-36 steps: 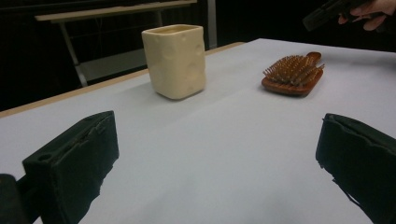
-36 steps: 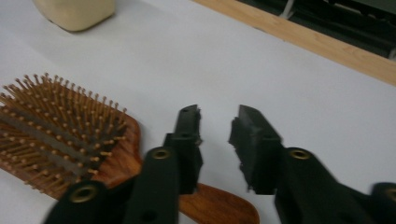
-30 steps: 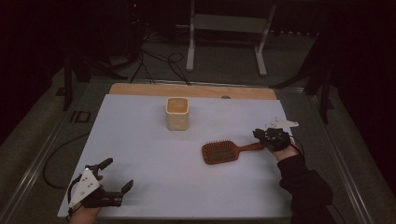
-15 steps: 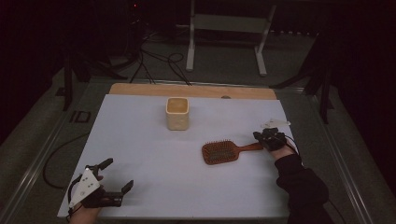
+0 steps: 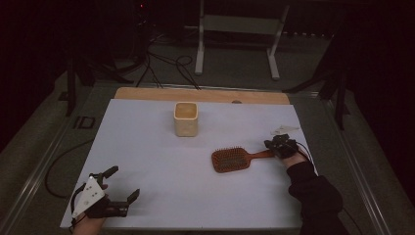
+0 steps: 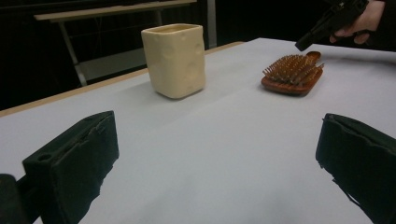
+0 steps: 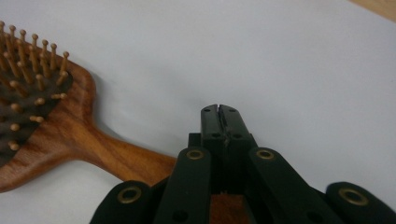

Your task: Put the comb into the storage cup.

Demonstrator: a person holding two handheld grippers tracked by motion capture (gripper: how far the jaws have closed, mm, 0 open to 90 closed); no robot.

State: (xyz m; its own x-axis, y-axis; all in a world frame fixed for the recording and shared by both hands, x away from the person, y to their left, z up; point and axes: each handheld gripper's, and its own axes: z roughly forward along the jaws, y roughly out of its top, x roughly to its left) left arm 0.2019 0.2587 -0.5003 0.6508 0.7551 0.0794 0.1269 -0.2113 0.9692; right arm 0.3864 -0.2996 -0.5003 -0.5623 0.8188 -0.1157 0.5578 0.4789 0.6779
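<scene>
Whereas a second earlier it hung higher, the right gripper (image 5: 275, 145) now sits lower, jaws just closed together, seemingly over the hairbrush (image 5: 230, 159) handle; left gripper (image 5: 115, 183) unmoved, jaws apart.

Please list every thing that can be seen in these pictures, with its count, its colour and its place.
hairbrush: one, reddish-brown wood with bristles up, lying on the right part of the sheet, handle toward the right gripper.
cup: one, cream, upright at the far middle.
white sheet: one, covering the table.
wooden table edge: one, tan, along the far side.
metal stand: one, light grey, on the floor beyond the table.
left gripper: one, black, near left corner, jaws open, nothing between them.
right gripper: one, black, closed over the brush handle's end.
</scene>
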